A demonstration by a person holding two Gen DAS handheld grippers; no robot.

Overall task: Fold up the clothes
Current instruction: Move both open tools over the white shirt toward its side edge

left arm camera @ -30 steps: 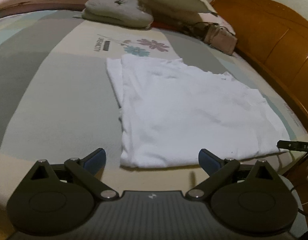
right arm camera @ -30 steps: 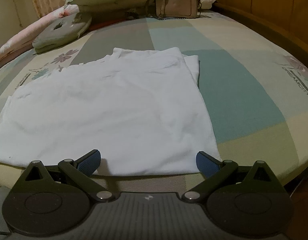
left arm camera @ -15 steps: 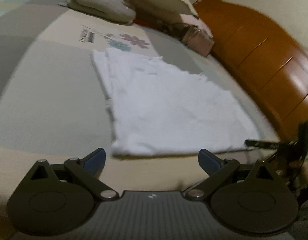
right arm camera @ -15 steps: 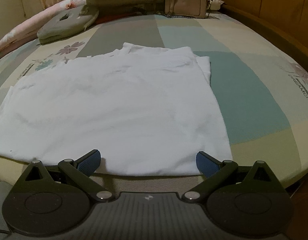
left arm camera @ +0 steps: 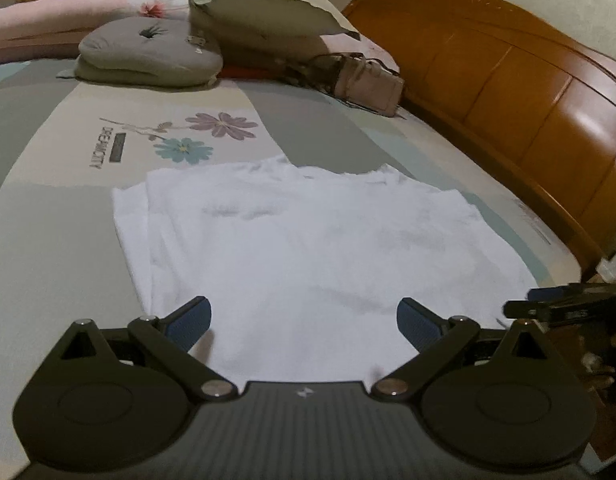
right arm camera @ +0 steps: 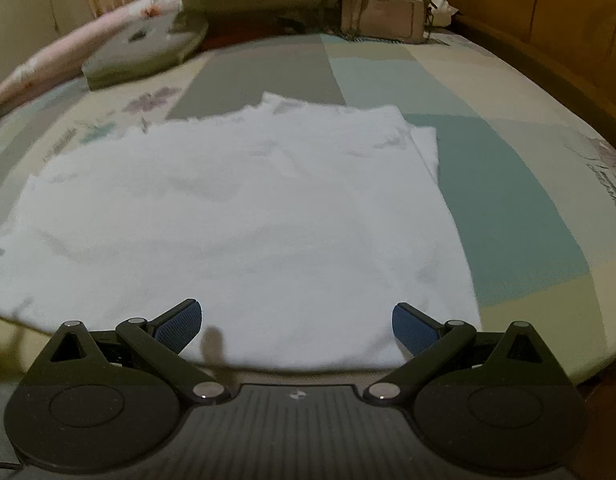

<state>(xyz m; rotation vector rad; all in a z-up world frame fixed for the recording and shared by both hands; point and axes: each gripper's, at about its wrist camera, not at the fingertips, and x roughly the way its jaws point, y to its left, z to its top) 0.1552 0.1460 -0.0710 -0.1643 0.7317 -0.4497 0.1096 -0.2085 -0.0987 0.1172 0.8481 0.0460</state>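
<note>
Both the left gripper (left arm camera: 303, 318) and the right gripper (right arm camera: 296, 322) stand wide, holding nothing, over the near hem of the white garment (left arm camera: 308, 248) spread flat ahead of them; beyond it the bedsheet (left arm camera: 59, 216) reads "DREAMCITY" beside printed flowers

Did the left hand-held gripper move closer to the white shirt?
Yes. The left hand-held gripper came forward over the white shirt, toward the wooden headboard.

Dim warm light; fisheye-warped edges, perhaps motion-blurred.
</note>
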